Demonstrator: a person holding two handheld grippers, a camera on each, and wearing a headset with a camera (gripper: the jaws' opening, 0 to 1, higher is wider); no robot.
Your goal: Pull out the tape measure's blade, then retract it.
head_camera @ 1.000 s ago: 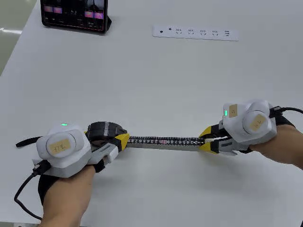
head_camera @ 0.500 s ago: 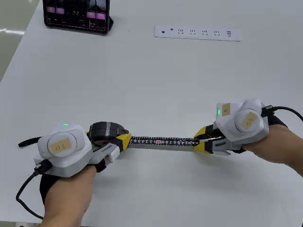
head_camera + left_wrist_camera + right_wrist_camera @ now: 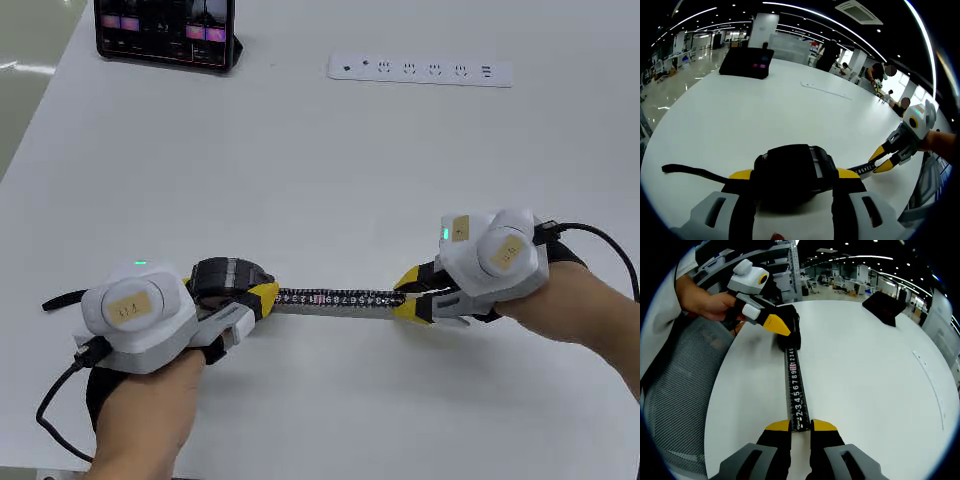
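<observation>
The black tape measure (image 3: 225,279) rests on the white table, and my left gripper (image 3: 260,297) is shut on its case (image 3: 794,172). Its numbered blade (image 3: 338,299) stretches rightwards just above the table to my right gripper (image 3: 408,295), whose yellow-tipped jaws are shut on the blade's end (image 3: 800,423). In the right gripper view the blade (image 3: 793,390) runs straight away from my jaws to the case (image 3: 789,330), with the left gripper (image 3: 775,324) on it. In the left gripper view the right gripper (image 3: 881,160) stands at the far right.
A white power strip (image 3: 420,71) lies at the back of the table, and a dark tablet (image 3: 165,28) stands at the back left. A black cable (image 3: 58,300) trails from the left hand. The table's near edge runs close below both hands.
My right gripper has moved left towards the case with the blade's end in it, so the exposed blade is shorter. The left gripper and the case have stayed put.
</observation>
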